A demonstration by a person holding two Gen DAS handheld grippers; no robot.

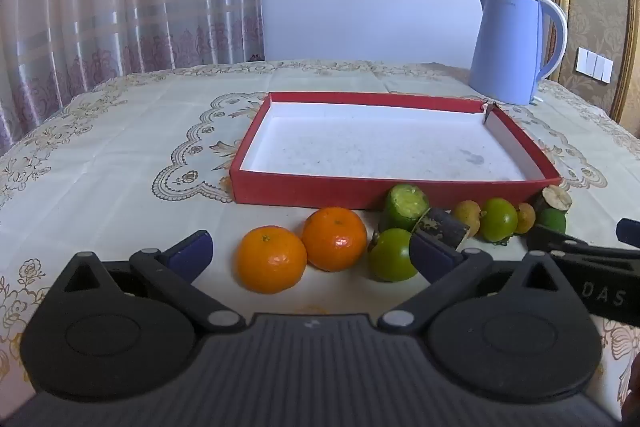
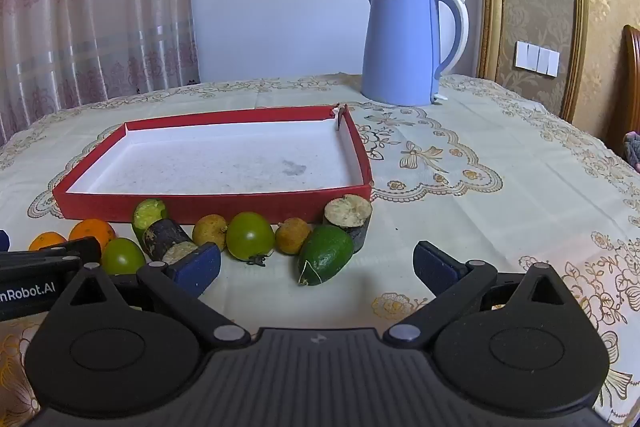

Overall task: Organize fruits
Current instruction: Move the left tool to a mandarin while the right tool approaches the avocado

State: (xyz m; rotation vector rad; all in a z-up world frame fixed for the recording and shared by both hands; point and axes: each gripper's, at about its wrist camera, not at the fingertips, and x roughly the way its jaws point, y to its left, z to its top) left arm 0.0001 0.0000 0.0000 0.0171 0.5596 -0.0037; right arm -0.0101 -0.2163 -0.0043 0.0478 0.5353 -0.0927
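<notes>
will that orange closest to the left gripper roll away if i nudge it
Probably: the orange is round and sits free on a smooth tablecloth. It touches the second orange, which may get pushed along. Its firm-looking peel should stand a gentle grip.

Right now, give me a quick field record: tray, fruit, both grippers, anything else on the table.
tray: red tray, white inside, holds nothing
fruit: row on the cloth along the tray's near wall; none in the tray
oranges: two oranges, left end of the row
avocado: avocado, right end
left gripper: left gripper open, holds nothing
right gripper: right gripper open, holds nothing
other: blue kettle behind the tray
</notes>
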